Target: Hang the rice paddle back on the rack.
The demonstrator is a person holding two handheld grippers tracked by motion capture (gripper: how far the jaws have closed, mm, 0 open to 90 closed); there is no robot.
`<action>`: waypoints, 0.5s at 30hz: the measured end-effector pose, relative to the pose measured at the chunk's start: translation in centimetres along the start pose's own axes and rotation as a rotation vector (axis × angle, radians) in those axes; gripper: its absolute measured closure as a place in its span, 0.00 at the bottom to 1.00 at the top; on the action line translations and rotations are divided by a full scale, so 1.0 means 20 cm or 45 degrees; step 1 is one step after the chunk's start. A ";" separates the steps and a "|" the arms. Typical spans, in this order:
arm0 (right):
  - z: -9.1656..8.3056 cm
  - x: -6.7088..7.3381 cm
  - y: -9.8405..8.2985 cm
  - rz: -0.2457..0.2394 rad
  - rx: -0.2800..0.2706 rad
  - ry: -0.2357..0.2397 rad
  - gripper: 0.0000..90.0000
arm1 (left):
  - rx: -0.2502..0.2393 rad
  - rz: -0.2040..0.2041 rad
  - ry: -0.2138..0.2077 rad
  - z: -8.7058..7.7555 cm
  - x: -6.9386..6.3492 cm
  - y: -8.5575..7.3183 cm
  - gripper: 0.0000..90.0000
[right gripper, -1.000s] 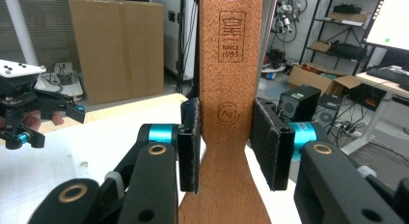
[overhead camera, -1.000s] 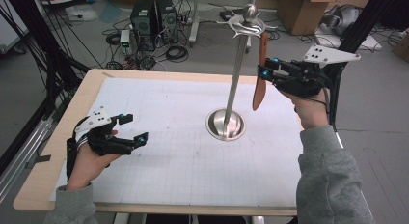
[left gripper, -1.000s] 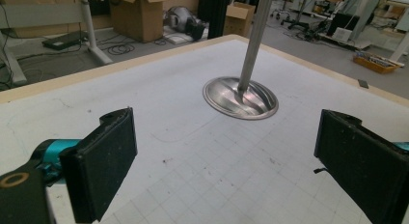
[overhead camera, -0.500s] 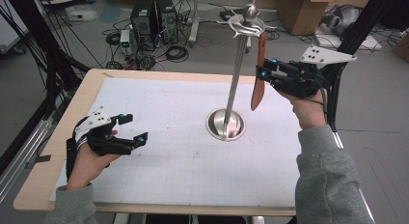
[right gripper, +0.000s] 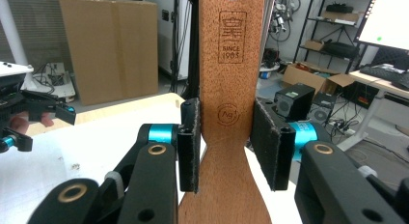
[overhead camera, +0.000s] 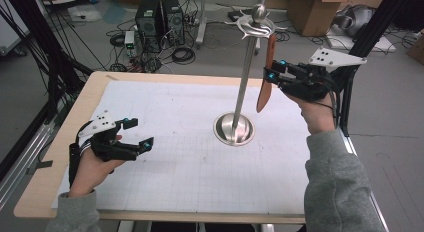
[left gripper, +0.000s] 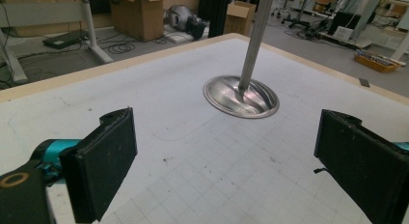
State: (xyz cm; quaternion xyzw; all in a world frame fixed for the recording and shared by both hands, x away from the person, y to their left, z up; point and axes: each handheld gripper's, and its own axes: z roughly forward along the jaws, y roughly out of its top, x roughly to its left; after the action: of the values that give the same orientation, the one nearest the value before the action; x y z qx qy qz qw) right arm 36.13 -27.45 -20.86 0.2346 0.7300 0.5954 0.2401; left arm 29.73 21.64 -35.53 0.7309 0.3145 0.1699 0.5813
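Beside the tall polished steel hook stand (overhead camera: 241,87), your right gripper (overhead camera: 272,72) clamps the brown wooden spatula (overhead camera: 265,87) at its narrow neck. Its long axis hangs near vertical, hole end just under the top hooks (overhead camera: 256,27). Left gripper (overhead camera: 135,134) sits wide open, well apart.

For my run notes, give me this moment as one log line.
right gripper: shut on wooden spatula, near stand's hook top | left gripper: open, holding nothing, over table

Right gripper (overhead camera: 270,70) raised at 2 o'clock, jaws clamped; left gripper (overhead camera: 139,133) low at 8 o'clock, jaws spread.
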 end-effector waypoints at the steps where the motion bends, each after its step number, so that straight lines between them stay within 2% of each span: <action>1: 0.00 0.00 0.00 0.002 -0.004 -0.003 0.72 | 0.001 0.001 -0.001 0.00 0.00 0.00 0.09; 8: 0.03 0.01 -0.01 0.026 -0.013 -0.009 0.72 | 0.003 0.002 -0.001 0.00 0.00 0.00 0.09; 11: 0.03 0.01 0.00 0.018 -0.014 -0.016 0.71 | 0.003 0.004 -0.002 0.00 0.00 0.00 0.09; 12: 0.03 0.01 -0.01 0.015 -0.003 -0.018 0.63 | 0.001 0.003 -0.001 0.00 0.00 0.00 0.09; 15: 0.04 0.01 -0.01 0.020 0.006 -0.013 0.61 | 0.004 0.006 -0.002 0.00 0.00 0.00 0.09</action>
State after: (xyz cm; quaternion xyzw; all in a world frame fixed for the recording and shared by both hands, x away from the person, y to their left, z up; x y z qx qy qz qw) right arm 36.40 -26.81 -21.23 0.2440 0.7282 0.5944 0.2386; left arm 29.73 21.65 -35.50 0.7326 0.3127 0.1703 0.5800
